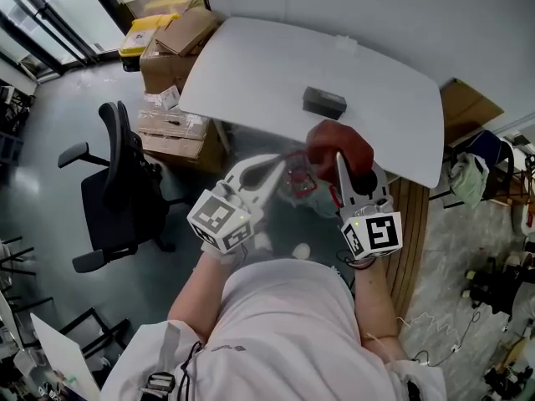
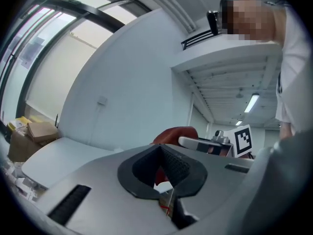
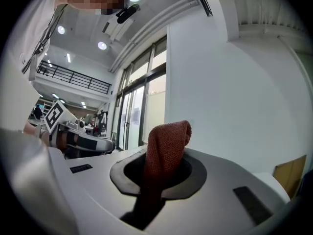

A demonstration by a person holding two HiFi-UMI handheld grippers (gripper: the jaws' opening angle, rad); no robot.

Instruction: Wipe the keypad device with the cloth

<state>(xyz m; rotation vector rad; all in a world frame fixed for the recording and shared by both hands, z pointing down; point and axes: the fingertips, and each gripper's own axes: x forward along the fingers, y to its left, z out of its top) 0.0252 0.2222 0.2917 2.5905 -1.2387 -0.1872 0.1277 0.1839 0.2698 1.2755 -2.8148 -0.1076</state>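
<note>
A dark grey box-shaped device (image 1: 323, 102) lies on the white table (image 1: 251, 65), apart from both grippers. My right gripper (image 1: 341, 164) is held level in front of the table's near edge and is shut on a red cloth (image 1: 338, 147). In the right gripper view the cloth (image 3: 166, 148) stands up out of the closed jaws. My left gripper (image 1: 280, 168) is beside it, shut on a thin clear piece with red marks (image 1: 297, 178). That piece (image 2: 165, 189) shows between the closed jaws; what it is I cannot tell.
A black office chair (image 1: 125, 190) stands to the left on the grey floor. Cardboard boxes (image 1: 175, 48) are stacked by the table's left end. A slatted wooden panel (image 1: 414, 224) lies at the right below the table edge, with clutter and cables beyond it.
</note>
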